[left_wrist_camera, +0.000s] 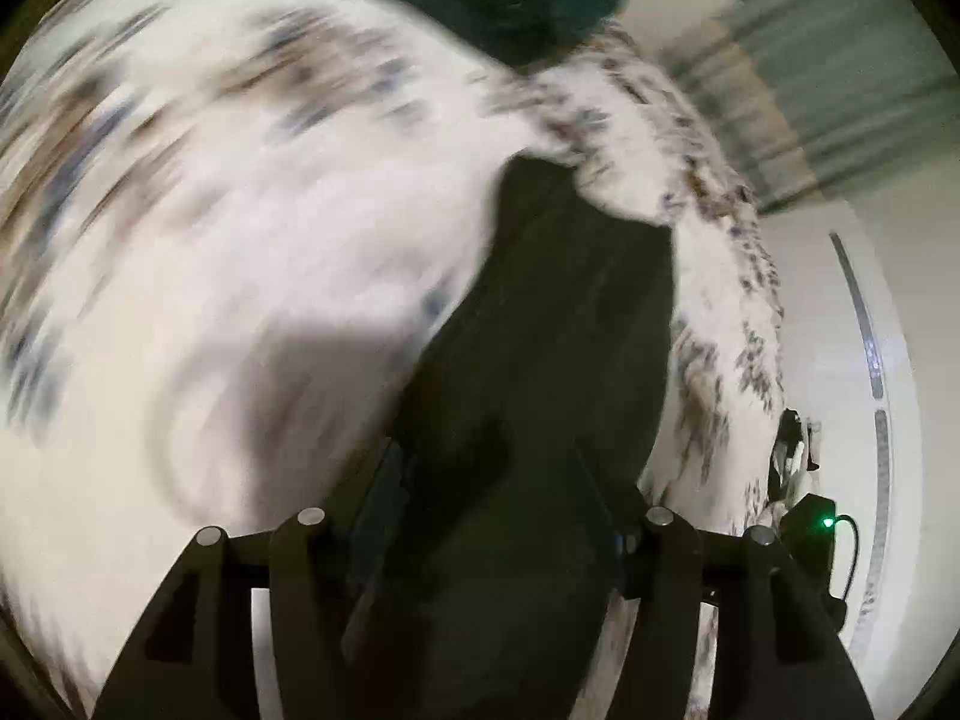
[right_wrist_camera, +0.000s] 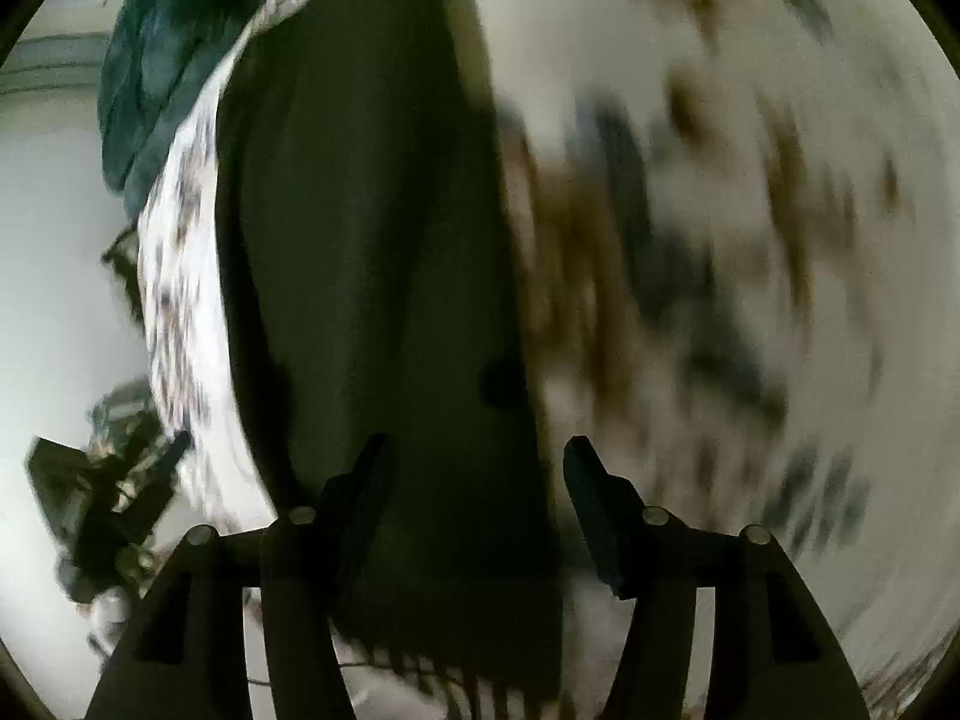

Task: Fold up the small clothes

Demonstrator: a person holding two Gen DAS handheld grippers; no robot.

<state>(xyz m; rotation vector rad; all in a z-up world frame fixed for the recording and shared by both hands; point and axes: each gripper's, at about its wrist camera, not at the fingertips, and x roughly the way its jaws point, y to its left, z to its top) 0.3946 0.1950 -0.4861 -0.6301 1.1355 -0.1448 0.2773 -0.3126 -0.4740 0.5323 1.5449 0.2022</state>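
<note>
Dark garment [left_wrist_camera: 540, 360] lifted over the patterned bedspread [left_wrist_camera: 210, 210]

Left hand-held gripper [left_wrist_camera: 489, 480] pinches it; right hand-held gripper [right_wrist_camera: 474, 468] is spread around cloth at 12 o'clock, which may slip free.

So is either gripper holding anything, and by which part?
Cannot tell: dark cloth runs through the left gripper and right gripper, hiding the left's fingers; the right's stand apart, not pinching.

Right gripper [right_wrist_camera: 474, 468] jaws apart, dark garment [right_wrist_camera: 360, 240] btwn them; blurred patterned white cloth [right_wrist_camera: 720, 240] beneath.
</note>
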